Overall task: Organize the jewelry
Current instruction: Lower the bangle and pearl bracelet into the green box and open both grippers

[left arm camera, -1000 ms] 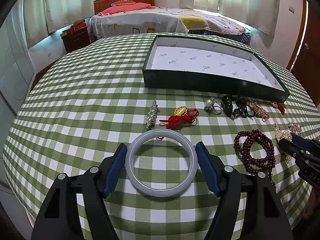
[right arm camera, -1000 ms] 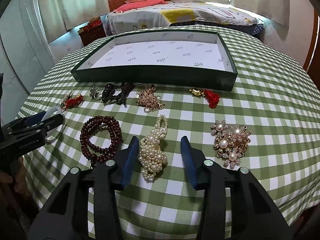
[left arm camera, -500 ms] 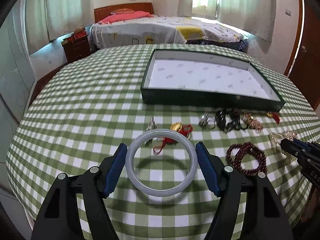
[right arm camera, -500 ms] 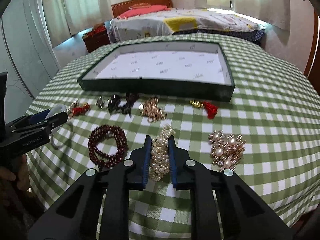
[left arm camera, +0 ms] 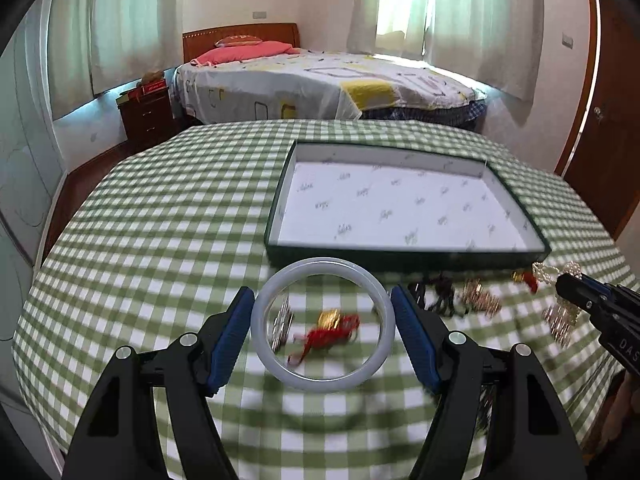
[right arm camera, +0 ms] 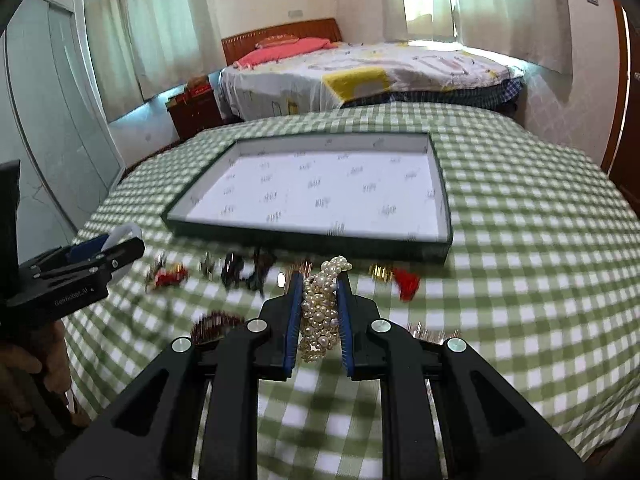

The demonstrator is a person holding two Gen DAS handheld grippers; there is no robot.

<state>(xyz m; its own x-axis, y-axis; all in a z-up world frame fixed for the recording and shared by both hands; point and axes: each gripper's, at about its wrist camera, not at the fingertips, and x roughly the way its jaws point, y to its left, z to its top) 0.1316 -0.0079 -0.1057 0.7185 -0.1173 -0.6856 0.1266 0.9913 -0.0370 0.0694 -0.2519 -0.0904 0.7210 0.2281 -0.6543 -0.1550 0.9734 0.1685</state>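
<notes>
The tablecloth [left arm camera: 160, 220] has a check pattern of green and white squares. On it, the tray [right arm camera: 304, 236] has dark green walls and a white floor with small grey printed marks. In front of the tray, the bangle [left arm camera: 322, 324] is pale grey-white and the pearl strand [right arm camera: 320, 312] is cream. Near the tray's front wall lie a red tassel [right arm camera: 406, 282], a gold and red charm [left arm camera: 332, 326] and dark pieces [right arm camera: 246, 270]. Both grippers are black with blue pads [left arm camera: 230, 334].
</notes>
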